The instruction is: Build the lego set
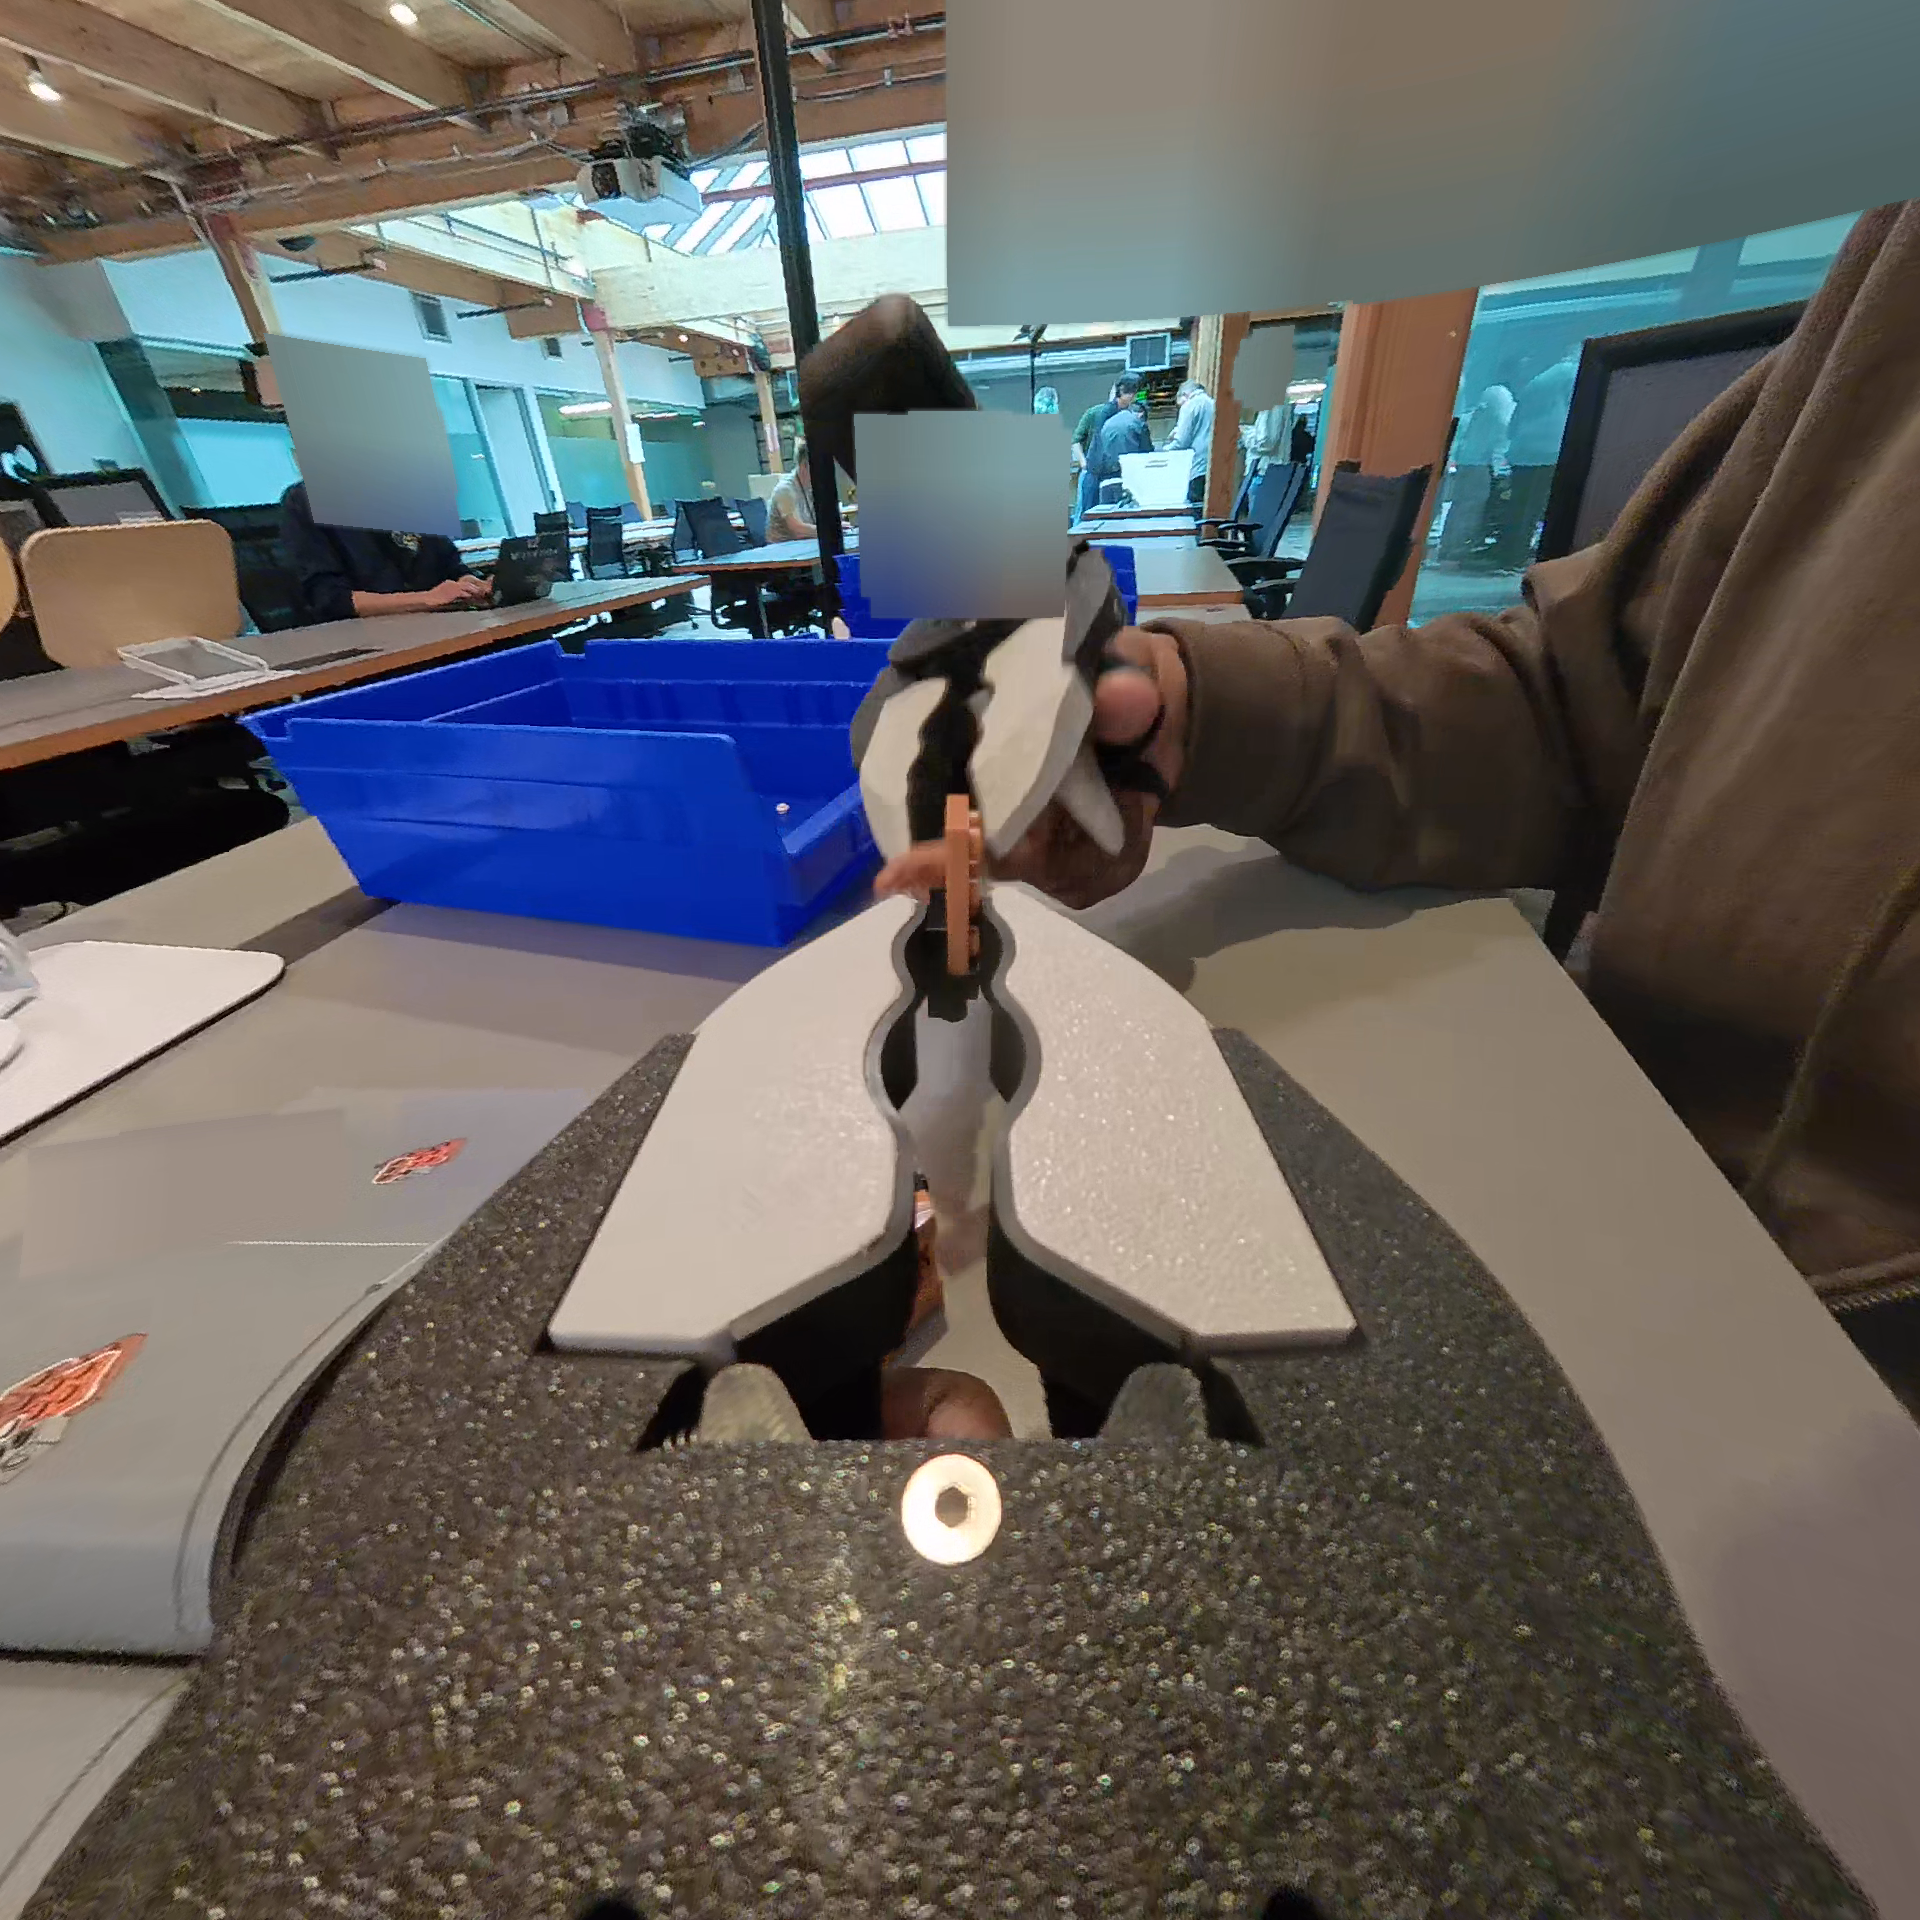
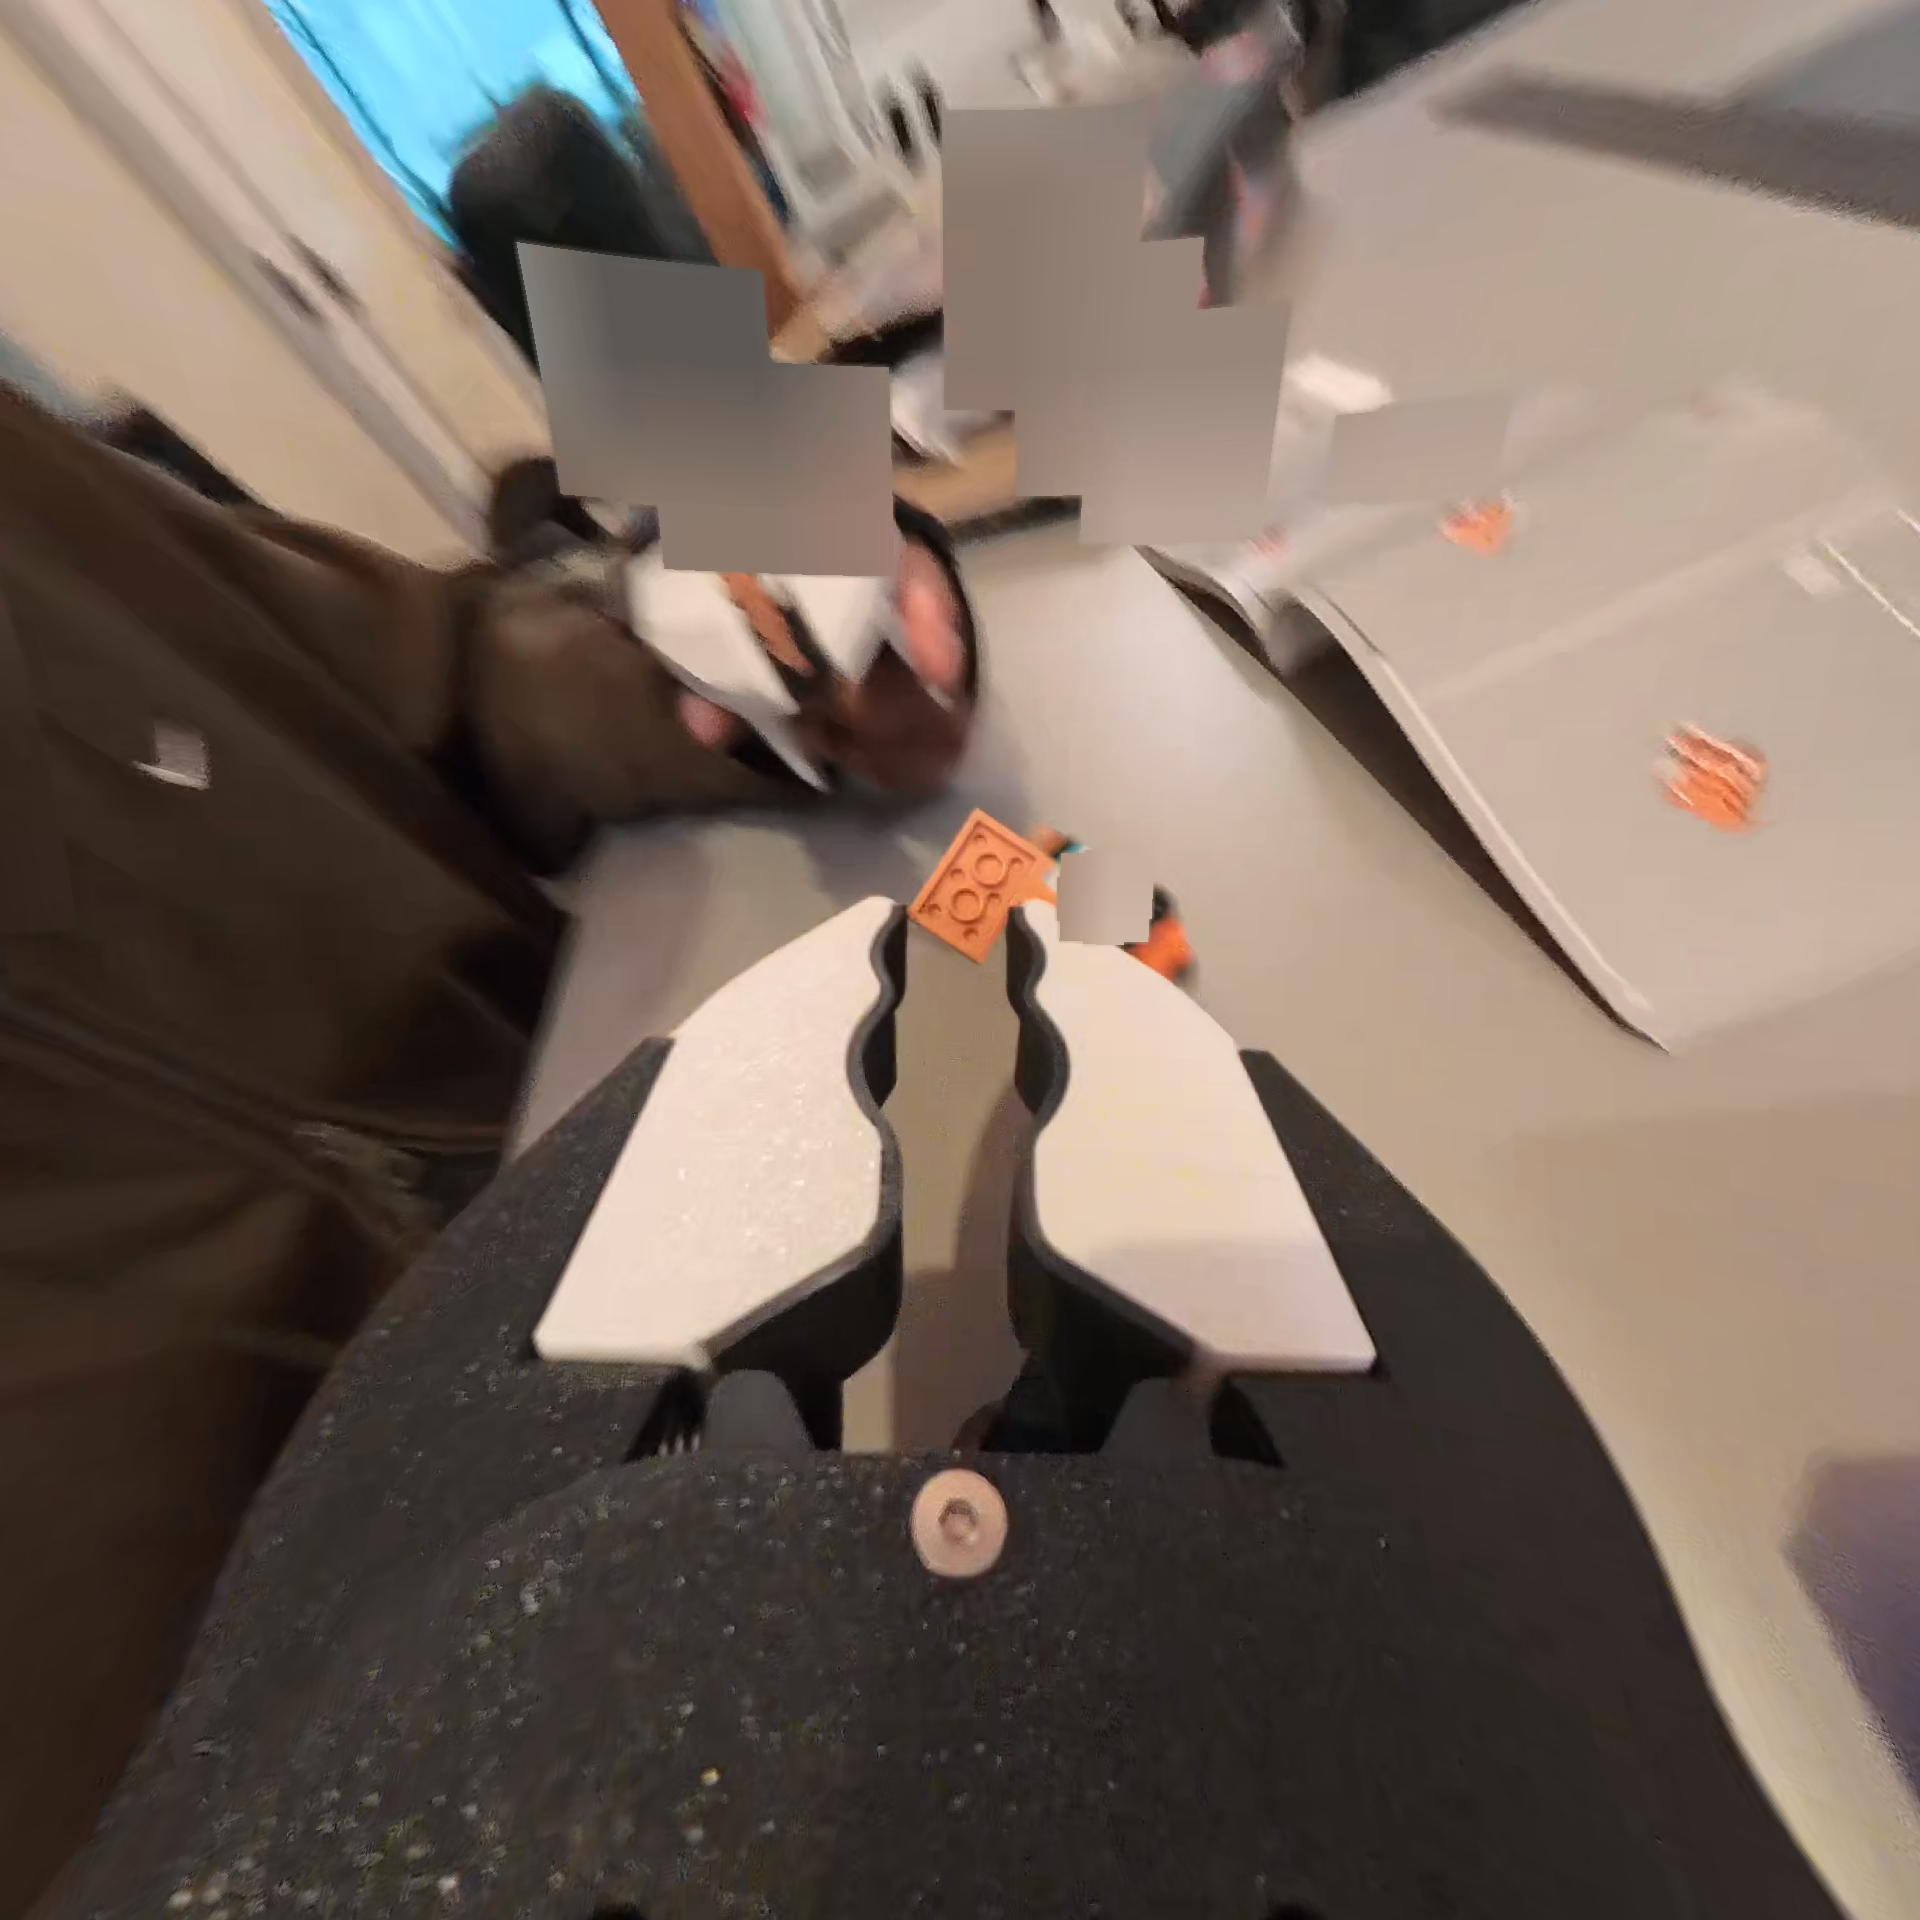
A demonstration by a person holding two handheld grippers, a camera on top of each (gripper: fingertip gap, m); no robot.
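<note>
My right gripper (image 2: 958,914) is shut on a small orange Lego plate (image 2: 971,888), gripped at the fingertips with its underside facing the camera. In the left wrist view this right gripper (image 1: 961,831) hangs just beyond my left gripper (image 1: 951,920), with the orange plate (image 1: 961,883) edge-on where the two sets of tips meet. My left gripper is nearly closed, with an orange Lego piece and a dark bit (image 1: 940,997) in its gap. In the blurred right wrist view the left gripper (image 2: 769,655) shows an orange strip between its fingers.
A blue bin (image 1: 540,790) stands at the back of the grey table (image 1: 1403,1091). A grey laptop with orange stickers (image 1: 208,1299) lies at left, also in the right wrist view (image 2: 1558,727). Loose orange pieces (image 2: 1164,940) lie on the table. A brown sleeve (image 1: 1455,748) reaches in from the right. Left tips to right tips: about 6 cm.
</note>
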